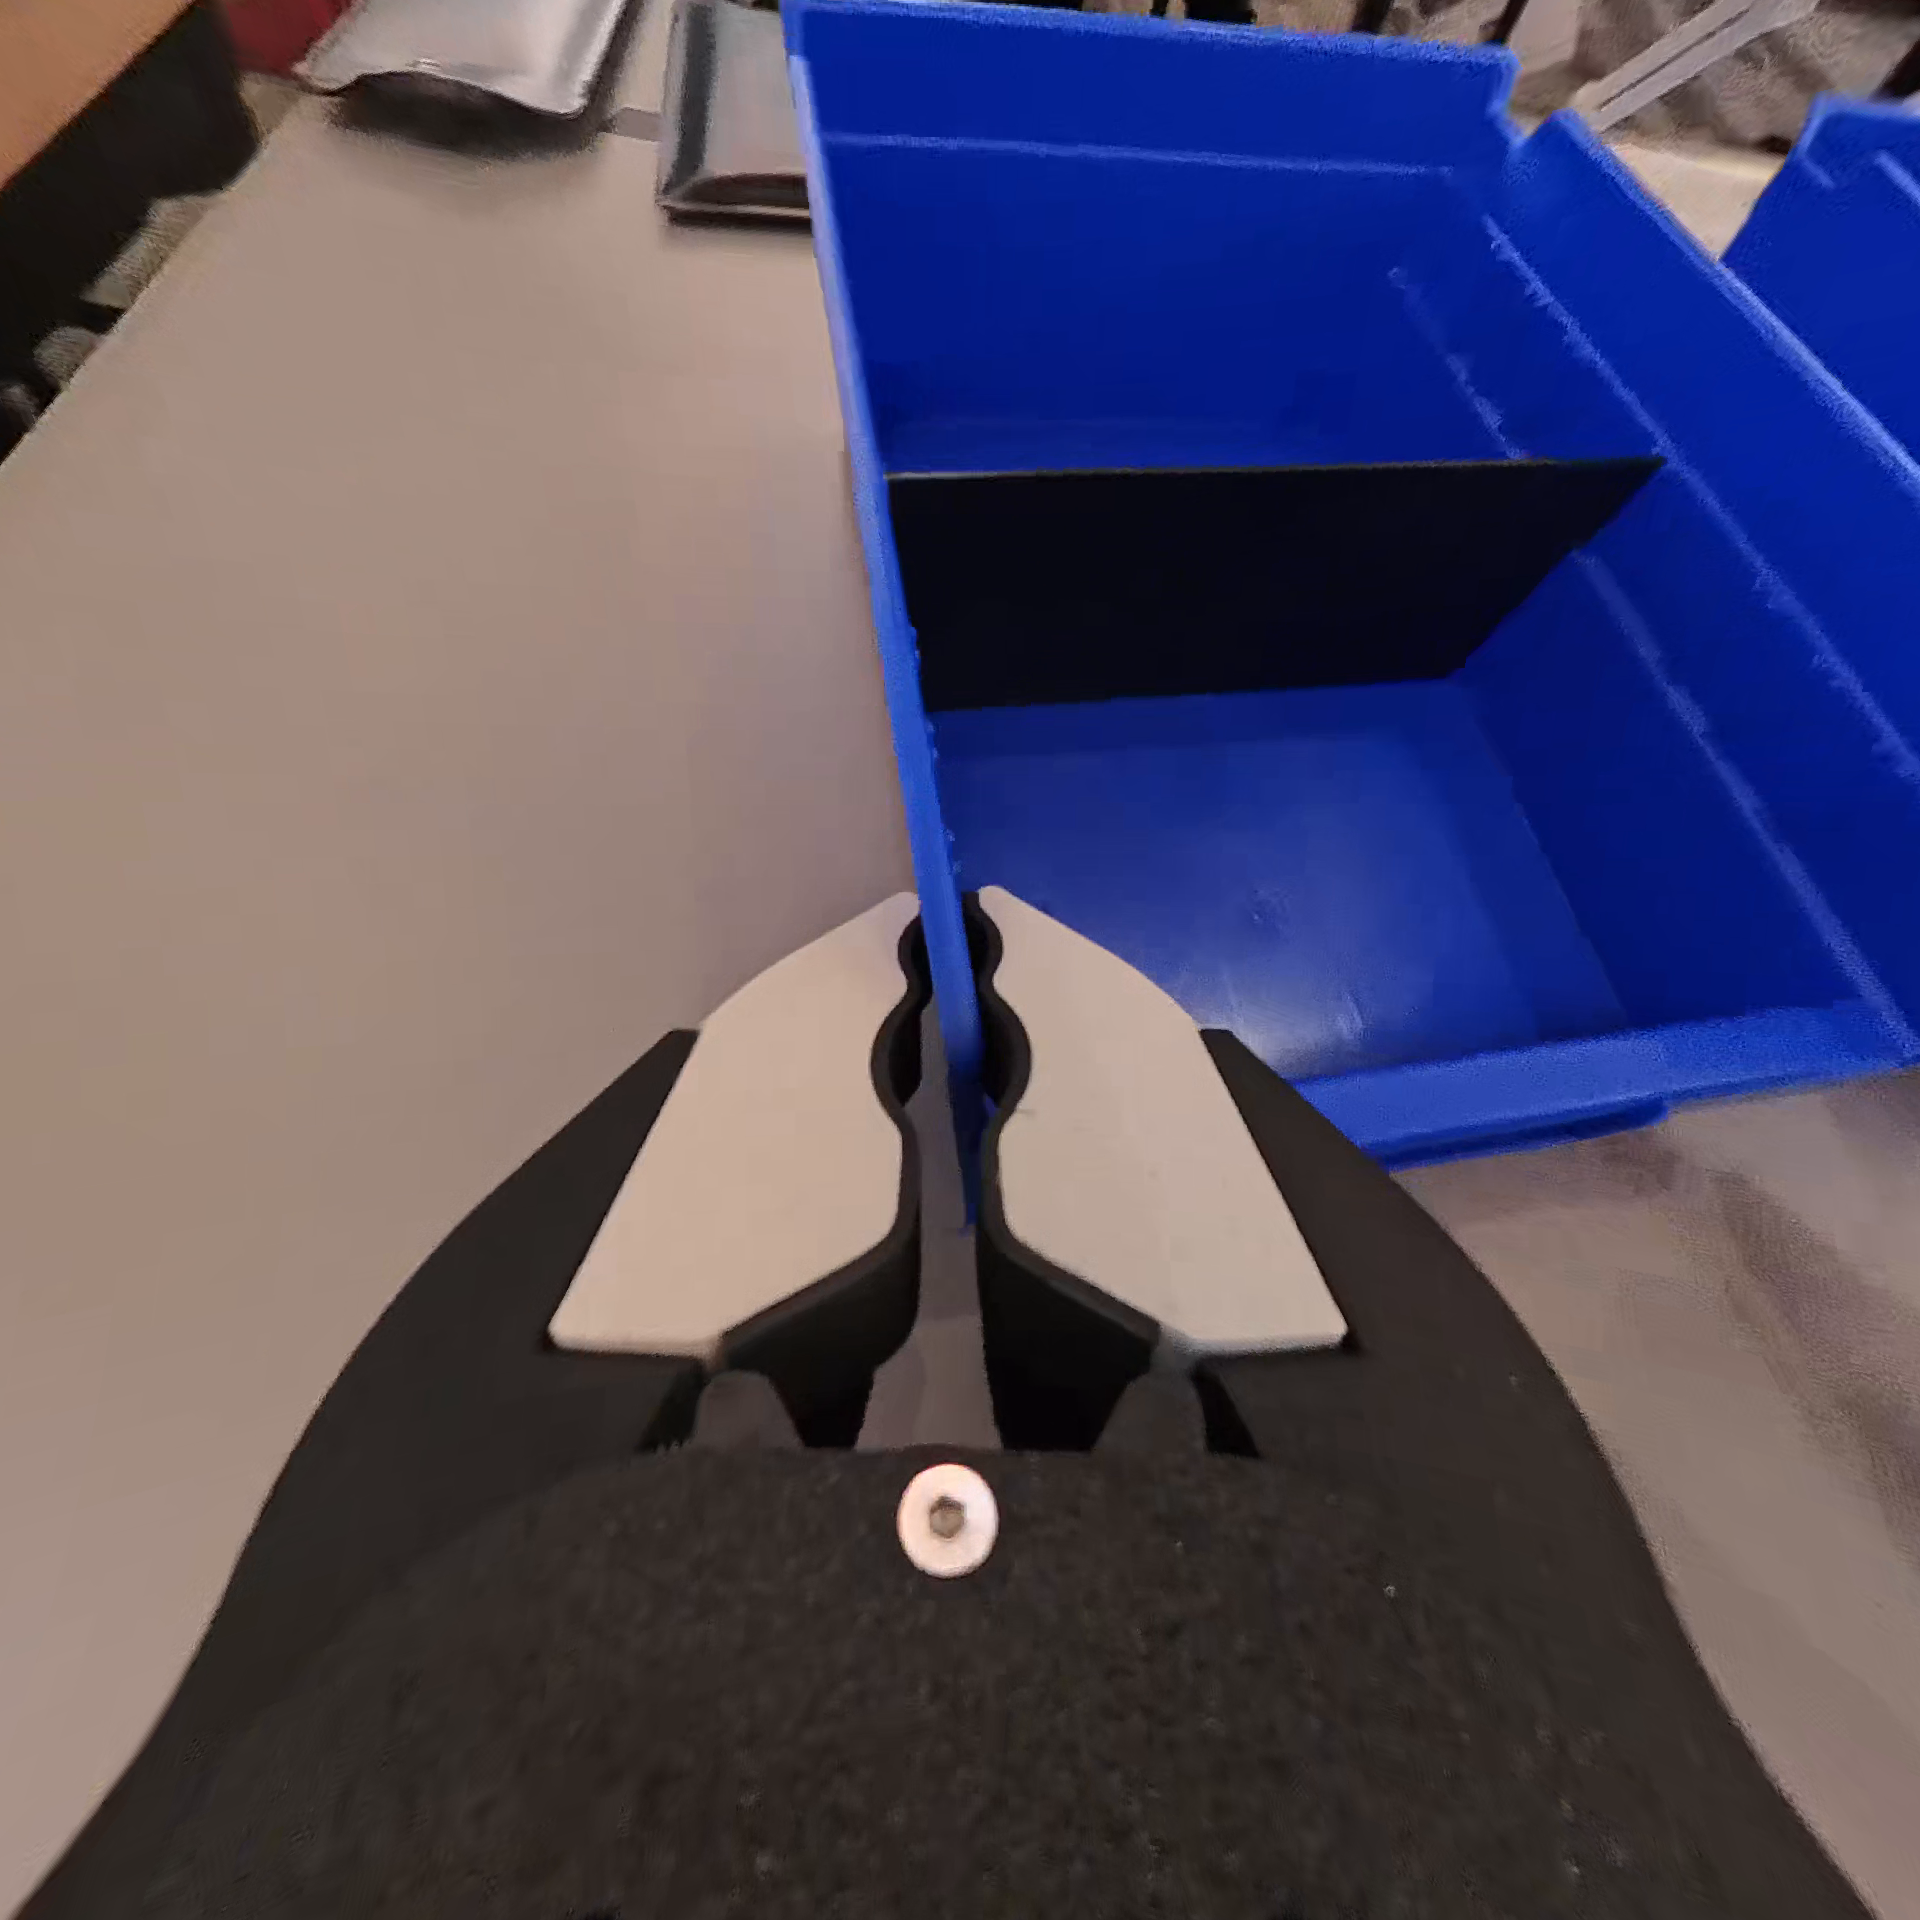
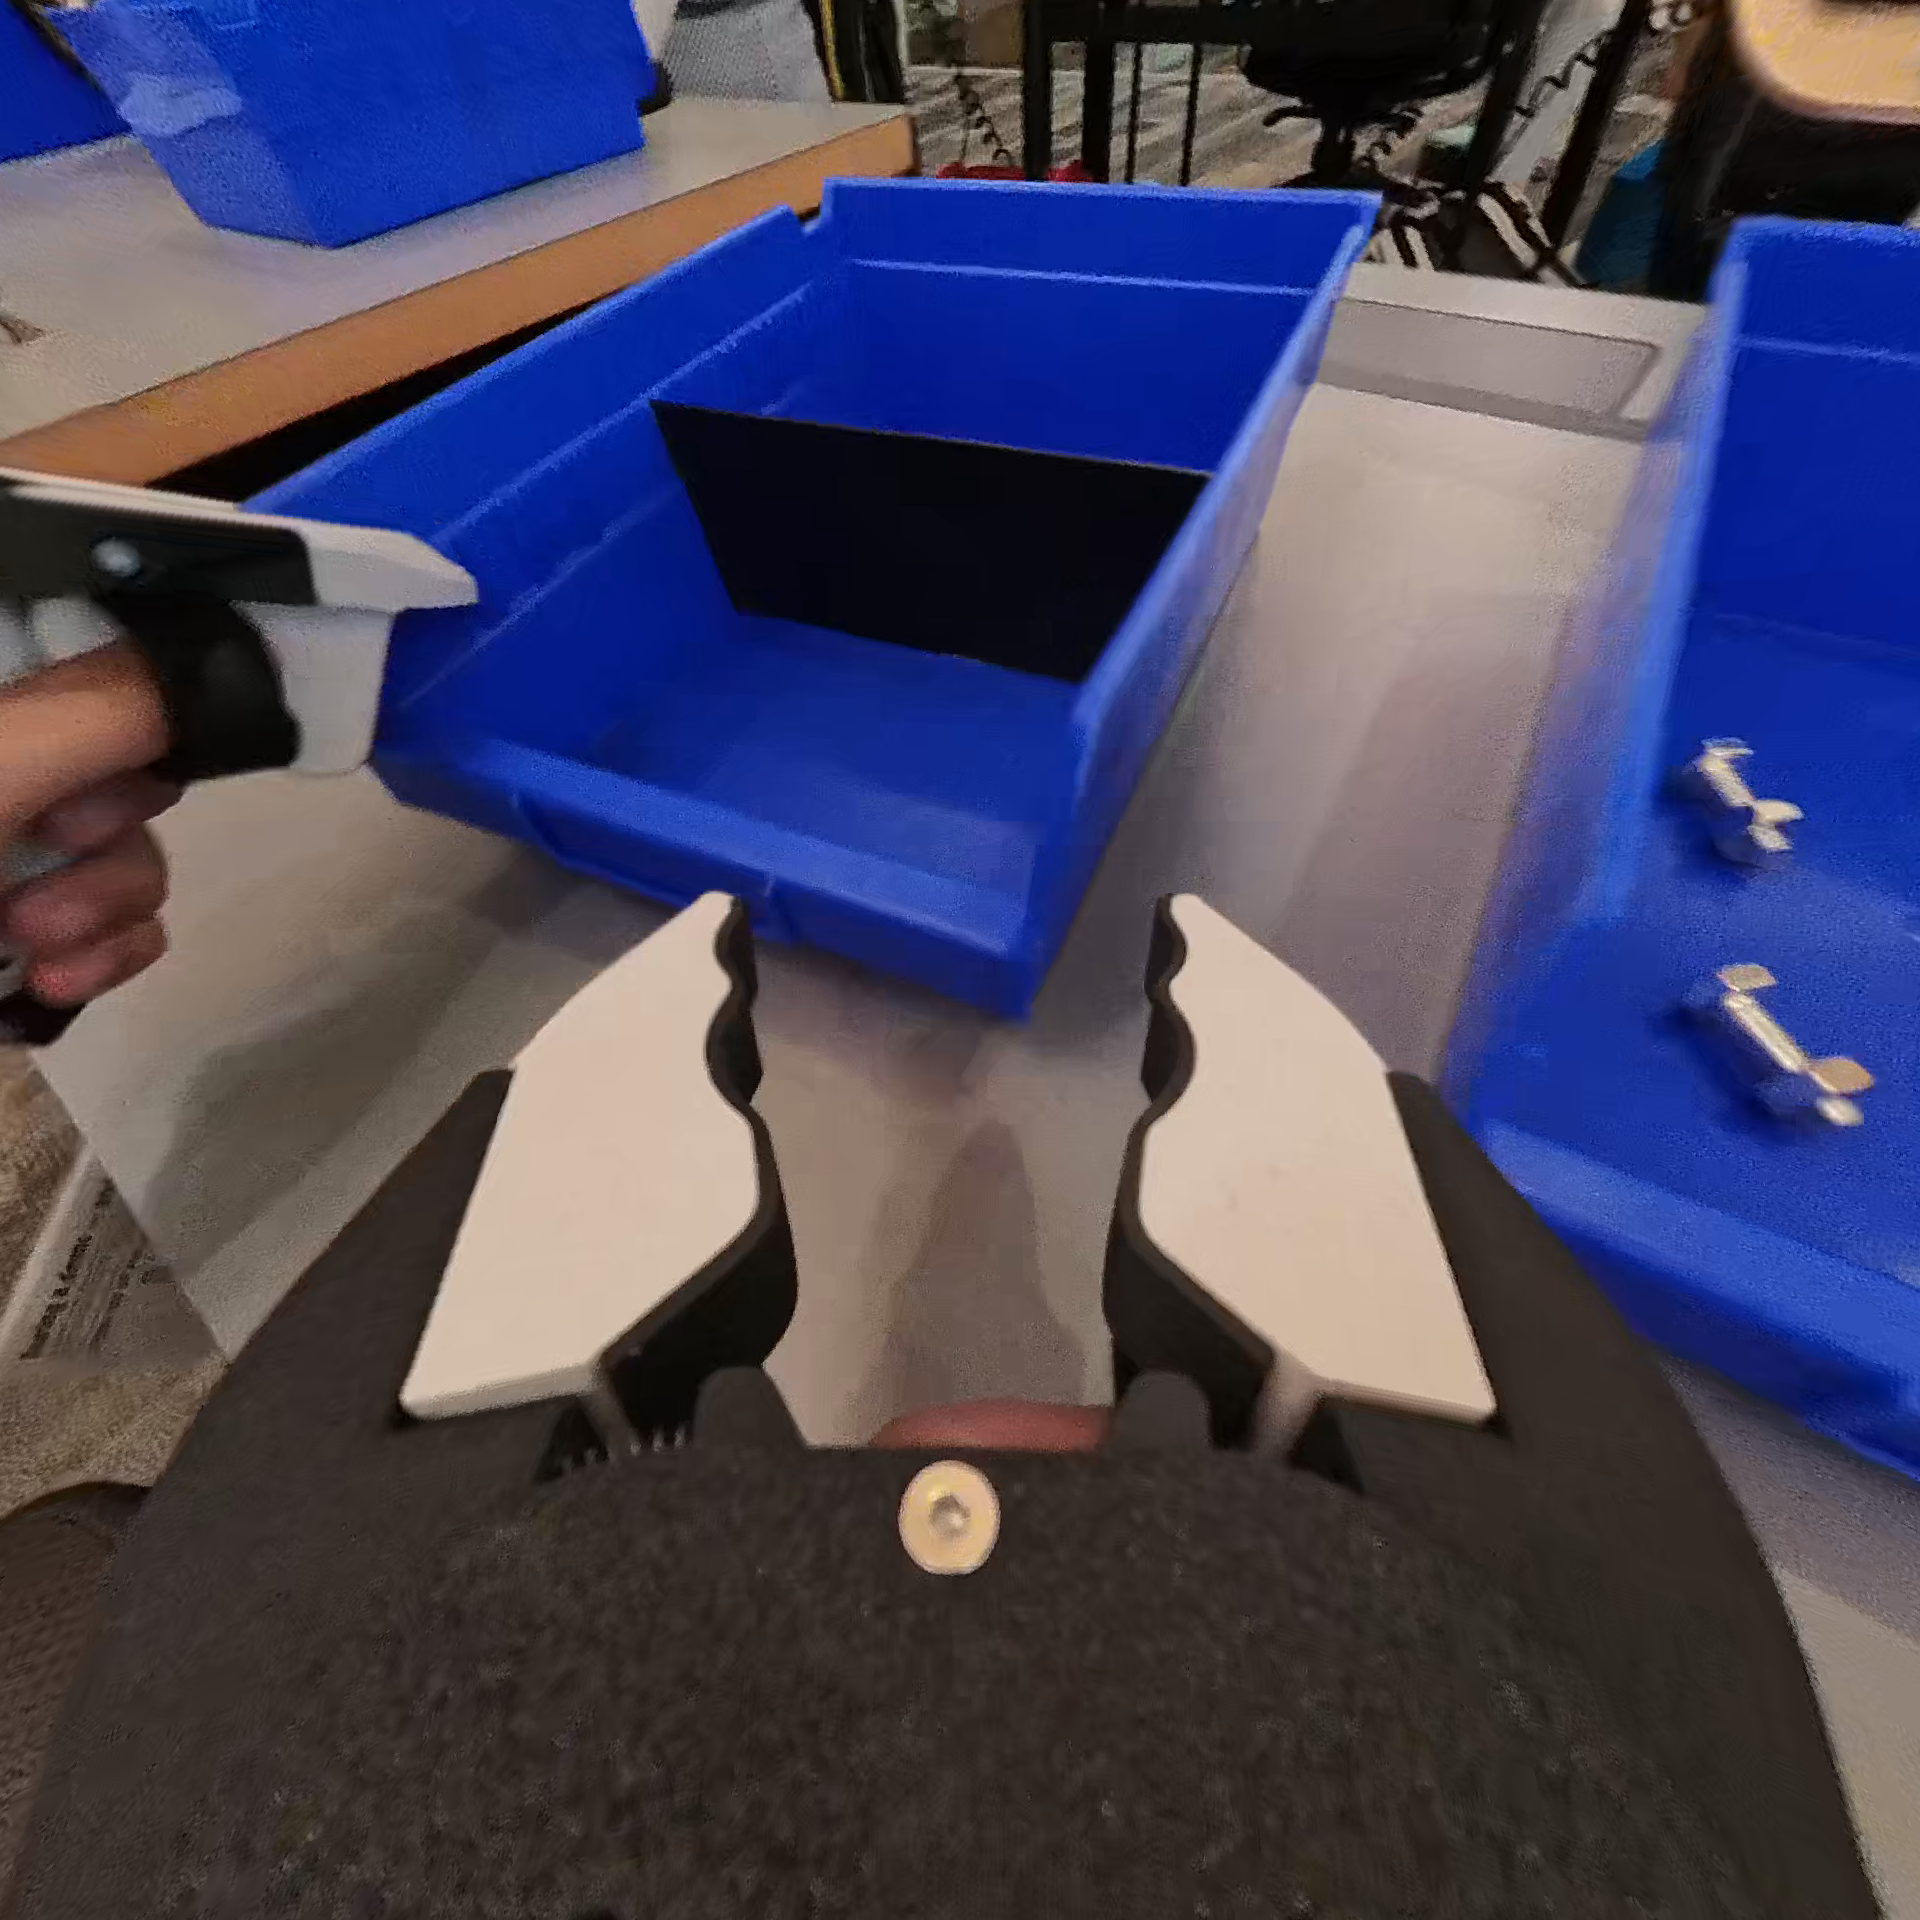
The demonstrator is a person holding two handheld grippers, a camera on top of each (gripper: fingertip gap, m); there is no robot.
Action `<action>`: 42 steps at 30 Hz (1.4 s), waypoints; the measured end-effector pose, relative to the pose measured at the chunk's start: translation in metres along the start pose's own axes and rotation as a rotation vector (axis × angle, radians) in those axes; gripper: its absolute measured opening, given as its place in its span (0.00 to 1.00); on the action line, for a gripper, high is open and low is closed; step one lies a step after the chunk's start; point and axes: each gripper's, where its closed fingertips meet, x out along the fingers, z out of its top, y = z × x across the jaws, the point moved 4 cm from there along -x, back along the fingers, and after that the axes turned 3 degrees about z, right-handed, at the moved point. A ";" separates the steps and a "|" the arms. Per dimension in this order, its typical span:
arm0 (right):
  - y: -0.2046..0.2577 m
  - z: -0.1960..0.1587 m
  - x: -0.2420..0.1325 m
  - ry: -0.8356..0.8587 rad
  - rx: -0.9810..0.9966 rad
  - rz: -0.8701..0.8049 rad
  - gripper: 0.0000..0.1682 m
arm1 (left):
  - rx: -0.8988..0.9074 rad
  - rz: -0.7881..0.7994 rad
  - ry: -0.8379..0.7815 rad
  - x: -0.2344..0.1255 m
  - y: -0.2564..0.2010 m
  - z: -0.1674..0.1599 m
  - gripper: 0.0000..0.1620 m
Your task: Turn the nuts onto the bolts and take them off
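Note:
My left gripper (image 1: 948, 904) is shut on the left side wall of an empty blue bin (image 1: 1299, 883), near its front corner. A black divider (image 1: 1195, 582) splits that bin in two. In the right wrist view the same bin (image 2: 831, 748) lies ahead, with the left gripper (image 2: 416, 592) at its left wall. My right gripper (image 2: 951, 914) is open and empty, above the table just in front of that bin. Two silver bolts with wing nuts (image 2: 1735, 800) (image 2: 1777, 1049) lie in a second blue bin (image 2: 1662, 1143) to the right.
A third blue bin (image 2: 364, 114) stands on another table at the back left. A person's hand (image 2: 73, 810) holds the left gripper. Dark flat pouches (image 1: 727, 125) lie on the grey table (image 1: 416, 623) beyond the bin. Chairs and cables stand behind.

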 end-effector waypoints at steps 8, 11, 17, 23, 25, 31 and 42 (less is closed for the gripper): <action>0.017 -0.008 0.004 0.066 0.042 -0.031 0.19 | -0.029 0.098 -0.034 -0.079 -0.009 -0.052 0.03; 0.012 0.003 -0.008 0.061 0.025 -0.066 0.03 | -0.035 0.123 -0.065 -0.096 -0.012 -0.056 0.04; -0.009 0.066 -0.058 -0.095 -0.066 -0.131 0.03 | 0.022 0.122 -0.257 -0.127 -0.051 -0.002 0.03; -0.109 0.154 -0.165 -0.309 -0.160 -0.381 0.03 | 0.046 -0.110 -0.481 -0.121 -0.177 0.104 0.03; -0.158 0.167 -0.201 -0.319 -0.206 -0.505 0.03 | 0.098 -0.178 -0.490 -0.102 -0.238 0.124 0.03; -0.329 0.133 -0.301 -0.143 -0.054 -0.683 0.04 | 0.231 -0.388 -0.332 -0.049 -0.443 0.136 0.03; -0.500 -0.041 -0.316 0.131 0.195 -0.498 0.03 | 0.356 -0.392 -0.010 0.034 -0.598 0.010 0.07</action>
